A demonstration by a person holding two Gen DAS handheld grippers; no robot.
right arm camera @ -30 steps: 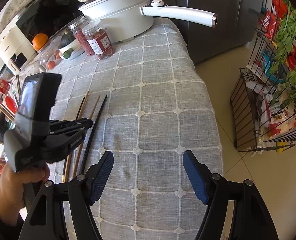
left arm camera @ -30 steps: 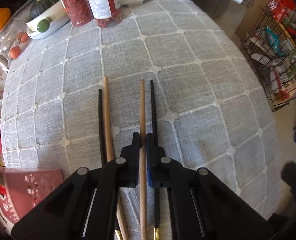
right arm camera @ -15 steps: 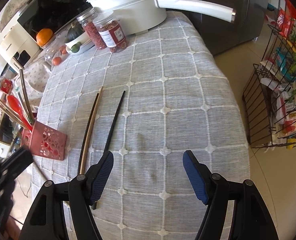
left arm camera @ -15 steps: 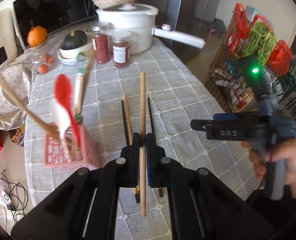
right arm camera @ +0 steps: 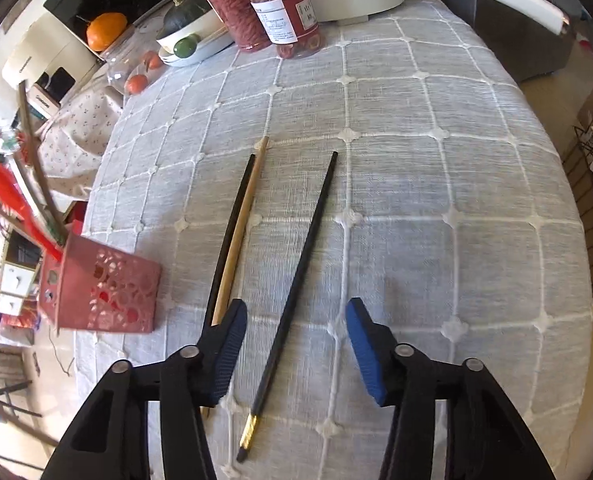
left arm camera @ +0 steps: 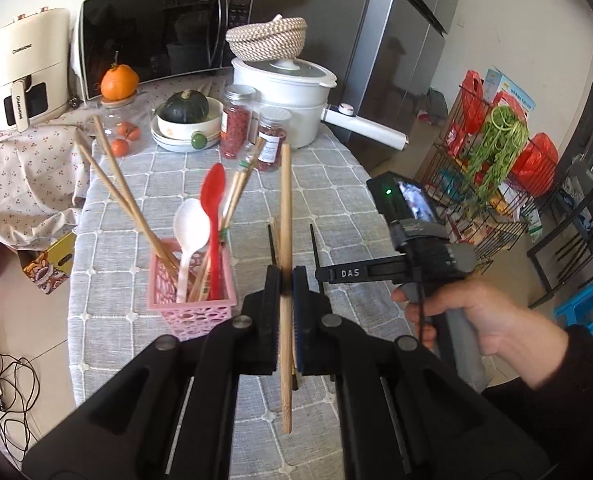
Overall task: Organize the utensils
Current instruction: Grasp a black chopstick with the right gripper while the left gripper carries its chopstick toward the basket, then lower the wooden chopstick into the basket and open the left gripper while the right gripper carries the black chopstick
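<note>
My left gripper [left arm camera: 285,280] is shut on a wooden chopstick [left arm camera: 285,208] and holds it upright in the air, above the table. A pink utensil basket [left arm camera: 190,304] stands just to its left, holding chopsticks, a white spoon [left arm camera: 190,224] and a red spoon [left arm camera: 213,192]. My right gripper [right arm camera: 296,328] is open and low over the table, its jaws on either side of a black chopstick [right arm camera: 302,276]. Another black chopstick [right arm camera: 232,224] and a wooden chopstick [right arm camera: 242,224] lie side by side to its left. The basket [right arm camera: 104,288] shows at the left in the right wrist view.
Two jars [left arm camera: 238,120] of red food, a white pot [left arm camera: 284,100] with a long handle, a bowl with a green squash [left arm camera: 186,106] and a microwave [left arm camera: 156,36] stand at the table's far end. A wire rack [left arm camera: 496,184] stands off the table's right edge.
My left gripper has lifted the wooden chopstick off the table and tilted up to face the basket. My right gripper has moved down and left over the black chopstick.
</note>
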